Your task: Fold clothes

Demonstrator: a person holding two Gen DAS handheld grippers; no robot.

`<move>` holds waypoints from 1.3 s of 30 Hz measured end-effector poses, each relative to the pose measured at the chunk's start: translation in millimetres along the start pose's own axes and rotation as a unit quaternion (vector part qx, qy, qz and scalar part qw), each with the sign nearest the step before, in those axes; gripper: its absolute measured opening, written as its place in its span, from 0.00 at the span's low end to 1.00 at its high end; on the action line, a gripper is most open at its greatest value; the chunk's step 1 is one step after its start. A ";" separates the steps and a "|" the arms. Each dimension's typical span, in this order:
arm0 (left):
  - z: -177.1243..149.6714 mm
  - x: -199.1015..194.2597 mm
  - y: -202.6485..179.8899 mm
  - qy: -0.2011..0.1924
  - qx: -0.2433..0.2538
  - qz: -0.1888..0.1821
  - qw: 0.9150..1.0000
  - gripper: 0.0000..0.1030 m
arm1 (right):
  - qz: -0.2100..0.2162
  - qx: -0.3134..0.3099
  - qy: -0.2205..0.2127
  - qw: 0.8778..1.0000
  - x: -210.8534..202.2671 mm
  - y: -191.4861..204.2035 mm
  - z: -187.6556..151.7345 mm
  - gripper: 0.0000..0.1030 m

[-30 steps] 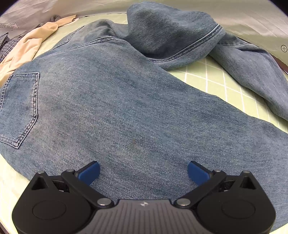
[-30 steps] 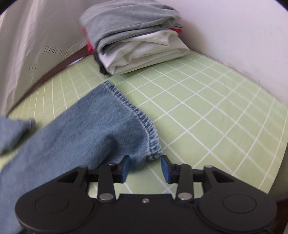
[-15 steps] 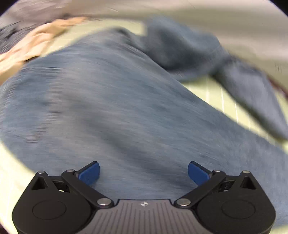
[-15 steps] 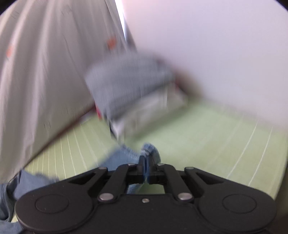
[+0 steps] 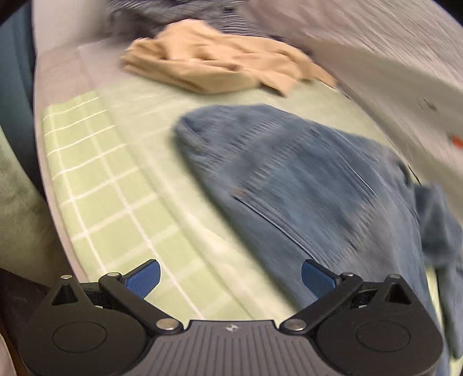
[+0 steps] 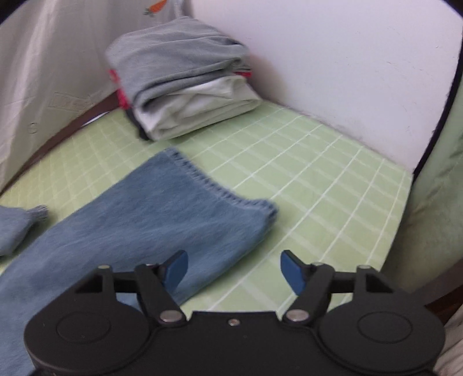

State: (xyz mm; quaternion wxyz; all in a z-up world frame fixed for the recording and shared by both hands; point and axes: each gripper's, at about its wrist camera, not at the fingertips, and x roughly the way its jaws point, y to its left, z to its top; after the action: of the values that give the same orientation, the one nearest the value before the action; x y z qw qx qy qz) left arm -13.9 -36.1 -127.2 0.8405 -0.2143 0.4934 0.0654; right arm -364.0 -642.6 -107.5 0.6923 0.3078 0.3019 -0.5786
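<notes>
Blue jeans (image 5: 289, 179) lie spread on the green checked mat (image 5: 95, 173); the left wrist view is blurred. My left gripper (image 5: 230, 277) is open and empty, over the mat beside the waist end of the jeans. In the right wrist view one jeans leg (image 6: 162, 214) lies flat with its hem (image 6: 220, 191) toward the wall. My right gripper (image 6: 233, 270) is open and empty just above the near edge of that leg. A second leg end (image 6: 17, 225) shows at the far left.
A stack of folded clothes (image 6: 179, 86) sits in the far corner by the white wall. A crumpled beige garment (image 5: 220, 66) and a striped one (image 5: 179, 11) lie beyond the jeans. A grey curtain (image 6: 43, 57) hangs along the back edge. A green cushion (image 6: 434, 202) is at the right.
My right gripper was shut on the leg hem half a second ago; now it is open and the leg lies flat. My left gripper swung left toward the waist end of the jeans.
</notes>
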 end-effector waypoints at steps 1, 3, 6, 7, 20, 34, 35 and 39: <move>7.0 3.8 6.5 0.003 -0.006 -0.006 1.000 0.99 | 0.008 0.000 0.006 1.000 -4.4 11.6 -7.2 0.81; 21.2 11.3 13.0 0.004 -0.009 -0.022 1.000 0.98 | 0.022 -0.001 0.014 1.000 -15.1 35.5 -21.6 0.86; 43.5 27.4 13.7 -0.003 -0.002 -0.043 0.999 0.88 | 0.040 -0.006 0.021 0.999 -32.8 71.7 -45.1 0.88; 51.1 32.8 13.2 -0.004 0.002 -0.044 0.999 0.85 | 0.047 -0.012 0.022 0.999 -39.5 83.1 -53.1 0.88; 92.7 62.4 -0.5 -0.009 0.038 -0.071 0.997 0.15 | 0.046 -0.093 0.035 0.994 -79.2 164.5 -101.0 0.90; 63.6 13.3 18.1 -0.048 0.018 0.042 0.998 0.43 | 0.100 -0.187 0.010 0.977 -41.2 202.5 -56.4 0.98; 65.6 9.5 14.0 -0.057 0.010 0.043 0.997 0.58 | 0.103 -0.192 0.010 0.976 -35.9 204.4 -51.9 0.99; 77.0 -3.6 -4.1 -0.093 -0.019 0.044 0.995 0.79 | 0.115 -0.211 -0.004 0.971 -17.8 220.8 -32.2 1.00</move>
State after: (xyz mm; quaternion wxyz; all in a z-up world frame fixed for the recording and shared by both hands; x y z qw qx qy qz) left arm 47.3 -6.7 -90.5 0.8749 -0.2010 0.4206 0.1311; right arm -150.7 -575.5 -97.0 0.8048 0.1856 0.3768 -0.4193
